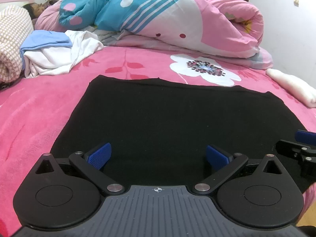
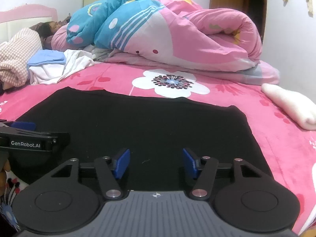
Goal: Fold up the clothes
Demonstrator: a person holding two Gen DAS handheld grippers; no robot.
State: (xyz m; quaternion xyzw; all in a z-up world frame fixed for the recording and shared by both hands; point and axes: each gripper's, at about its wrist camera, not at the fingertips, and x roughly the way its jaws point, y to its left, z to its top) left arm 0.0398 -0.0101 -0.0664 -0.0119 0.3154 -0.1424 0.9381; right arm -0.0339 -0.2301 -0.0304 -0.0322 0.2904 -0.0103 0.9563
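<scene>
A black garment (image 1: 167,118) lies flat on the pink floral bedspread (image 1: 35,118), folded into a rough rectangle. My left gripper (image 1: 159,156) is open and empty, its blue pads over the garment's near edge. My right gripper (image 2: 156,163) is open and empty too, over the near right part of the same garment (image 2: 138,122). The right gripper also shows at the right edge of the left wrist view (image 1: 304,144). The left gripper body shows at the left of the right wrist view (image 2: 29,142).
A pile of white and light blue clothes (image 1: 57,55) lies at the far left. A rolled pink and blue quilt (image 1: 167,19) runs across the back, beside a lying person's head (image 2: 47,29). A folded white cloth (image 2: 292,106) lies at the right. A checked blanket (image 1: 11,43) is far left.
</scene>
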